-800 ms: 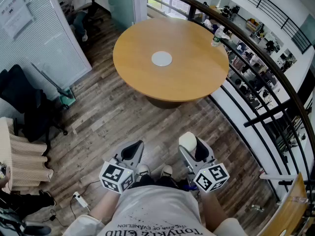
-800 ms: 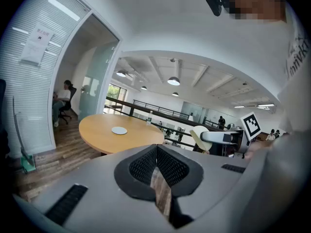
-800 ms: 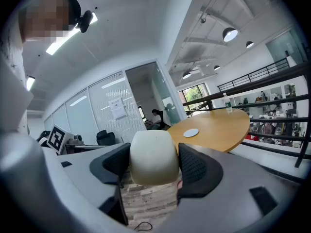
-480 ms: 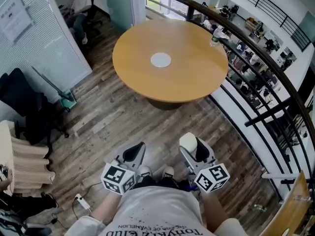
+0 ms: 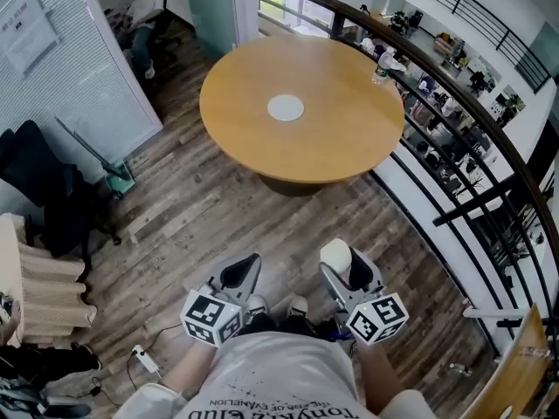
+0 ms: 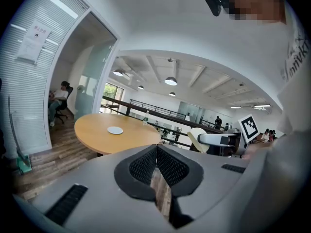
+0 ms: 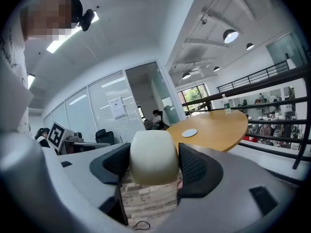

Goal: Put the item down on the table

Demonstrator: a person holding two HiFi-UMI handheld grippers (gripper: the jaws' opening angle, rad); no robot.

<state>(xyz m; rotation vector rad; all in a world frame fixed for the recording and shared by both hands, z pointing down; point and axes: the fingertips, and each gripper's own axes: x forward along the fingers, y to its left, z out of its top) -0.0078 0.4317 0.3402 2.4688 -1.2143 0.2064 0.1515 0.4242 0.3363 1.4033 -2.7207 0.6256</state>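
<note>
My right gripper [image 5: 342, 265] is shut on a cream-white rounded item [image 5: 334, 253], seen filling the space between the black pads as the item [image 7: 153, 158] in the right gripper view. My left gripper [image 5: 239, 272] is shut with nothing in it, its pads meeting at the left gripper [image 6: 156, 158]. Both are held low near the person's body, over the wood floor. The round wooden table [image 5: 349, 138] stands ahead, well beyond both grippers, and shows as the table [image 6: 97, 132] and the table [image 7: 218, 125] in the gripper views.
A white disc [image 5: 286, 106] lies at the table's middle and a clear bottle [image 5: 382, 70] stands at its far right edge. A black railing [image 5: 472, 155] curves along the right. A dark chair [image 5: 44, 190] and glass partition [image 5: 61, 59] are at left; a seated person [image 5: 140, 7] is far back.
The view has shifted slightly; both grippers sit a little lower in the head view. The item stays held in the right gripper.
</note>
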